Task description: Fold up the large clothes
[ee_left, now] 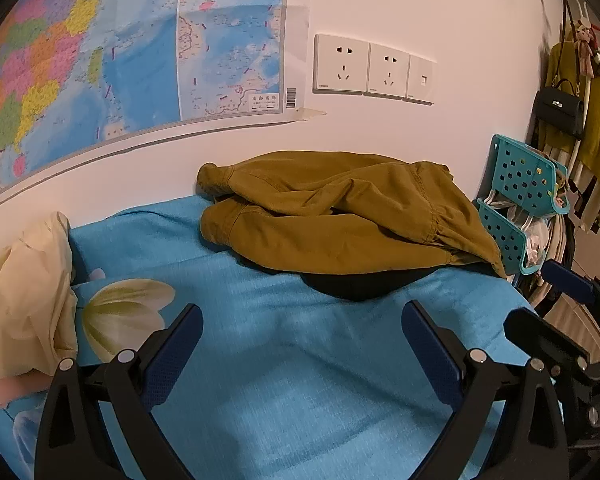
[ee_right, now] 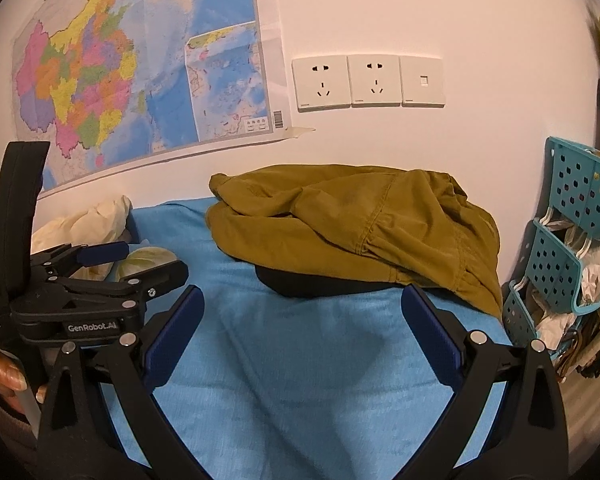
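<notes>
Blue-padded fingers of the left tool [ee_left: 302, 344] fill the bottom of its own view, spread wide with nothing between them, hovering over the blue bedsheet [ee_left: 284, 360]. Far left on the bed lies a cream pillow [ee_left: 24, 304], with a white flower print [ee_left: 128, 312] on the sheet beside it. Further right, against the wall and well apart from both tools, sits the task's garment: an olive-brown jacket [ee_left: 340, 216], crumpled in a heap with one cuffed sleeve [ee_left: 228, 228] trailing to the left and a dark lining [ee_left: 356, 284] showing beneath its near edge. On the wall above hang a map [ee_left: 112, 60] and a row of sockets [ee_left: 374, 70]; a teal perforated rack [ee_left: 516, 200] stands at the bed's right edge.

From the right wrist view, the left tool [ee_right: 152, 260] appears at the left, held low and level over the bed, with part of a hand [ee_right: 4, 372] showing at its grip. The right tool [ee_right: 302, 340] points straight at the jacket [ee_right: 352, 232], its fingers likewise spread and empty.

Folding looks not yet begun: the jacket is bunched, not laid flat. The next move probably calls for both tools to reach forward, pinch the hem or shoulders, and draw the garment toward the open sheet to spread it. The loose sleeve and slack, heavy cloth will likely need grips set well apart.
</notes>
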{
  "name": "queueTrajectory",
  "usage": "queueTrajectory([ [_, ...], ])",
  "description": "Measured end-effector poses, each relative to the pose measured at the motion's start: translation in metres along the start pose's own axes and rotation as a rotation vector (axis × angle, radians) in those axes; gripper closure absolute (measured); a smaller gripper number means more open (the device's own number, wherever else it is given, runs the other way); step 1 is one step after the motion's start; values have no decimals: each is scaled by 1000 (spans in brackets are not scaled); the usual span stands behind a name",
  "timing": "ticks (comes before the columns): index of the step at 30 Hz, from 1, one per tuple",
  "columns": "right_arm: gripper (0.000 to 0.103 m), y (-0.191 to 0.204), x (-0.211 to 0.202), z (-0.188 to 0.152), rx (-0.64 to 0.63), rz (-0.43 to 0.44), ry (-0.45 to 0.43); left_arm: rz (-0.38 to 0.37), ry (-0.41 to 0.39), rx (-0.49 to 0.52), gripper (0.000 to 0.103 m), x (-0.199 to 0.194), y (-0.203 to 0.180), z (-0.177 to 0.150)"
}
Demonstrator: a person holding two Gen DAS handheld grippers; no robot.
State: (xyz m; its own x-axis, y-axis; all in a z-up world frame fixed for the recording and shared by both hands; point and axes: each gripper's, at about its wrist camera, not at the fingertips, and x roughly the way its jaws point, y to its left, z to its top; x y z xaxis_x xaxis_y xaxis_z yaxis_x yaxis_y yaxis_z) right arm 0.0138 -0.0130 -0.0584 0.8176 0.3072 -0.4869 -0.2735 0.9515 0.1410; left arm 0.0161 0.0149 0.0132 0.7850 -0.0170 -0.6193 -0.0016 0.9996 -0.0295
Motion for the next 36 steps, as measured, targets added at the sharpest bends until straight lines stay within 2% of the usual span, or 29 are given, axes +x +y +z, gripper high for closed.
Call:
queueTrajectory([
  [6,6,2,10,7,-39,0,9,-6,30,-17,7,11,5,2],
  [12,6,4,38,30,-116,20,17,23,76,-45,7,37,22,7],
  [16,6,9,81,55,-213,3,45,51,100,-93,7,60,45,15],
  [20,6,17,132,72,-299,-39,83,90,92,-151,7,81,67,25],
  [25,6,30,187,77,-436,-46,171,87,124,-193,7,108,82,34],
  [26,9,32,196,75,-469,-56,184,81,133,-198,7,114,83,34],
  [27,17,32,205,72,-504,-64,203,74,139,-200,7,118,83,34],
  [28,29,31,210,72,-517,-52,225,68,147,-202,7,122,83,34],
  [29,67,28,214,73,-518,-35,259,56,157,-204,7,128,84,34],
  [30,83,21,211,78,-504,-43,260,47,167,-207,7,133,84,35],
  [32,100,3,194,94,-449,-22,218,34,182,-207,7,141,82,35],
  [35,97,-32,166,117,-333,-19,165,20,185,-215,7,148,85,35],
  [36,85,-42,160,121,-312,-34,168,10,187,-223,7,151,87,35],
])
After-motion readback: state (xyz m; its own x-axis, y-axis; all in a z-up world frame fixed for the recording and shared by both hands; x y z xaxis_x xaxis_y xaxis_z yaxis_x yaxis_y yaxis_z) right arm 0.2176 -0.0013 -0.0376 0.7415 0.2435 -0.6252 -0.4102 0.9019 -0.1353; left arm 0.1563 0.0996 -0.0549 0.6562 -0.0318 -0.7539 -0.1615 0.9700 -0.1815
